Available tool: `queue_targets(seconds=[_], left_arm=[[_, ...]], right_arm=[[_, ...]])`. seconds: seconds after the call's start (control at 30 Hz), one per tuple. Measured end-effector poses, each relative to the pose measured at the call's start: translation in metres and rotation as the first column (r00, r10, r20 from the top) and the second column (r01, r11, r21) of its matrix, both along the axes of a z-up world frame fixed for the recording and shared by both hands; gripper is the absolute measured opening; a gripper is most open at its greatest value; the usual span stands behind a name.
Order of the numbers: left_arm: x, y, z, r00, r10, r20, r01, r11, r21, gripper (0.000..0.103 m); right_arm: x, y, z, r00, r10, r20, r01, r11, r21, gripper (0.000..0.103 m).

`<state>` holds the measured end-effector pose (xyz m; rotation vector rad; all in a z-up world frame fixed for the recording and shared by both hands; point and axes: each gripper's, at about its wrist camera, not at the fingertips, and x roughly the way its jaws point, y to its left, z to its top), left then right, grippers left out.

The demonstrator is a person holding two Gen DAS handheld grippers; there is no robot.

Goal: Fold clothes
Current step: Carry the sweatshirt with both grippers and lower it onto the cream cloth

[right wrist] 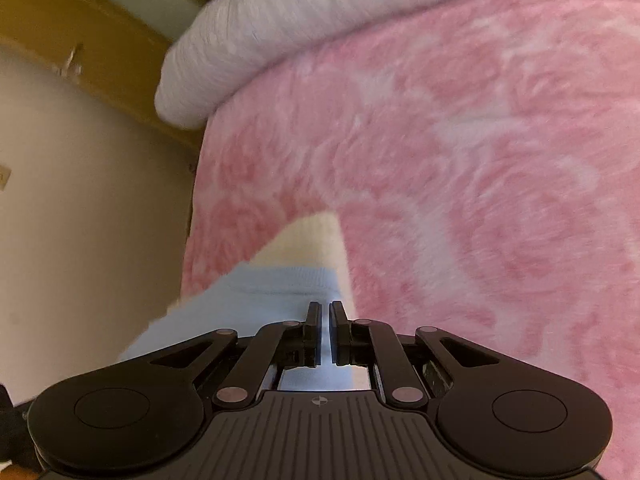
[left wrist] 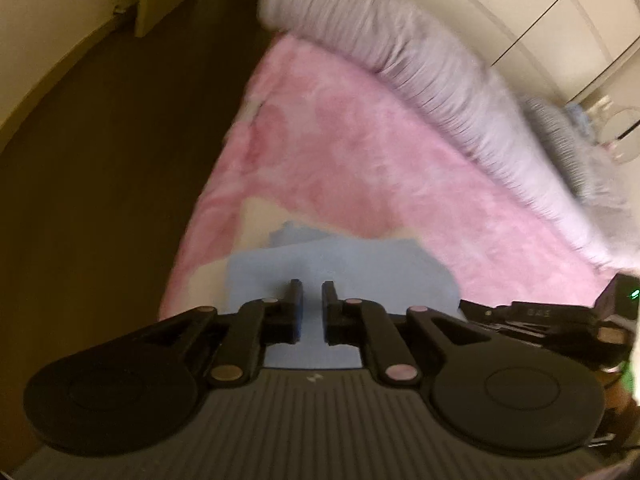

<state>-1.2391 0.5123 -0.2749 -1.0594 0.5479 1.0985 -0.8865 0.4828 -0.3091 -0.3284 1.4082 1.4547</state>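
Left wrist view: the left gripper (left wrist: 311,286) is seen with its jaws drawn narrow, a slim gap left between them and the soft light-blue knitted garment (left wrist: 340,268) lying directly beneath and ahead of the tips, though whether cloth is pinched cannot be told. In the right wrist view the right gripper (right wrist: 325,308) is likewise nearly closed just short of the garment's ribbed hem, which runs crosswise to the fingers. Beyond, the fluffy pink blanket (right wrist: 480,160) is spread under the garment, with a white ribbed bolster (right wrist: 280,20) at its far edge.
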Motion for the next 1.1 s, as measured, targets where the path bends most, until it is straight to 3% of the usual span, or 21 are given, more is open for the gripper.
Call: queue_targets(seconds=[0.07,0.2,0.4,0.47,0.53,0.63,0.73,0.93,1.1], left_arm=[[-0.005,-0.003,-0.001,1.000,0.017,0.006,-0.017,1.000,-0.005,0.005],[-0.014,-0.026,0.017,1.000,0.017,0.002,-0.017,1.000,0.005,0.005],[-0.013,-0.101,0.040,0.999,-0.051,0.016,0.051,0.999,0.004,0.006],[-0.009,-0.123,0.039,0.997,-0.078,-0.029,0.078,0.997,0.000,0.006],[-0.007,-0.134,0.022,0.993,-0.077,-0.087,0.073,0.996,-0.049,0.004],[-0.011,-0.134,0.004,0.996,-0.043,-0.074,0.038,0.997,-0.061,0.003],[-0.011,-0.133,0.014,0.996,-0.044,-0.082,0.040,0.998,-0.053,0.003],[-0.012,-0.160,0.047,0.993,-0.044,-0.106,0.044,0.999,-0.005,0.003],[-0.004,-0.174,0.028,0.987,-0.050,-0.155,0.043,0.998,-0.047,0.003]], right_arm=[[-0.005,0.005,-0.004,1.000,0.027,0.010,-0.027,1.000,-0.013,0.008],[-0.007,-0.019,0.020,0.999,0.053,0.005,-0.053,0.997,0.049,0.009],[-0.036,-0.087,0.054,0.972,0.200,0.126,-0.214,0.971,0.109,0.009],[-0.049,-0.107,0.048,0.959,0.236,0.160,-0.251,0.965,0.081,0.009],[-0.062,-0.125,0.040,0.944,0.269,0.189,-0.283,0.958,0.048,0.008],[-0.079,-0.147,0.028,0.923,0.307,0.233,-0.320,0.947,0.018,0.008],[-0.087,-0.147,0.029,0.907,0.322,0.272,-0.343,0.939,0.034,0.008],[-0.089,-0.170,0.064,0.917,0.295,0.268,-0.331,0.938,0.101,0.009],[-0.097,-0.182,0.047,0.905,0.332,0.265,-0.352,0.935,0.031,0.008]])
